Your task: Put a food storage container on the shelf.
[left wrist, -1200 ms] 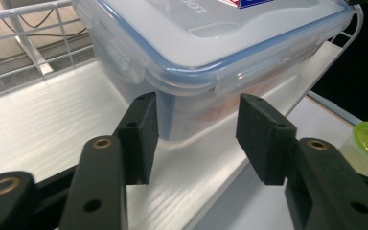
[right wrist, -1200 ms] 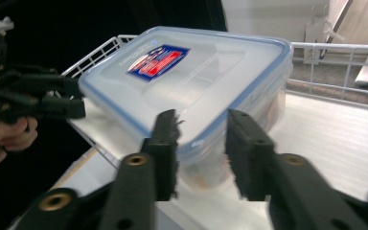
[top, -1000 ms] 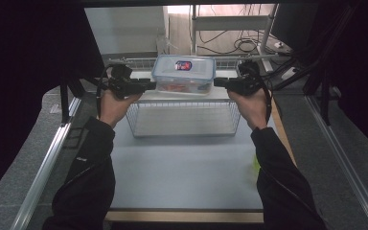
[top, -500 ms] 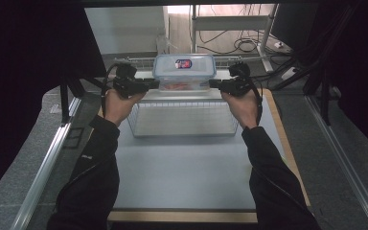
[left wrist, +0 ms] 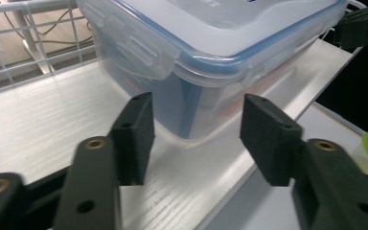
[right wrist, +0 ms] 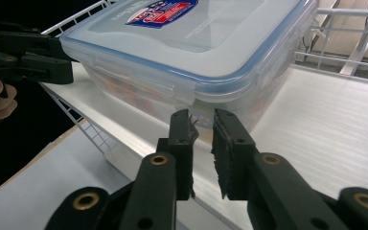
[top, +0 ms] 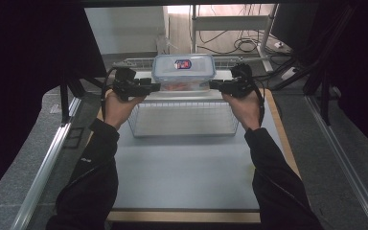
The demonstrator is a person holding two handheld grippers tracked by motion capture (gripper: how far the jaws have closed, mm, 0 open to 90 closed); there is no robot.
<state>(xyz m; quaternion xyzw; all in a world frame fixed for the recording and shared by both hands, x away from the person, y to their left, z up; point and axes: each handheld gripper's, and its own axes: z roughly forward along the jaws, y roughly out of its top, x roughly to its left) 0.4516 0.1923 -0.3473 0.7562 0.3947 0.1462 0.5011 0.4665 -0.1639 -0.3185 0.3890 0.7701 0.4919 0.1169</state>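
Nearest the person, both sleeves run up from six o'clock across the pale table [top: 187, 167] to the wire rack [top: 184, 117], which stands toward twelve o'clock of the table's middle. On the rack's white shelf [left wrist: 43, 129] sits the plastic food container [top: 184, 72], clear-walled with a blue-sealed snap lid and a red label; something reddish shows inside, too blurred to name.

The left gripper [top: 149, 87] waits at the box's nine o'clock side. Its jaws have just been opening and stand spread, nothing between them, the box's corner just beyond the pads [left wrist: 136, 129]. The right gripper [top: 216, 85] is at three o'clock. Its jaws have just been parting a little but stand nearly together, with a narrow gap, empty, just short of the side latch [right wrist: 172, 88].

Judged from this, the box is stiff but smooth and likely slippery on its walls. With contents it may be moderately heavy, and the lid tabs could pop if pinched alone. The best hold seems to be under the lid rim at both short ends, at nine and three o'clock, lifting level so it does not slide off the shelf edge
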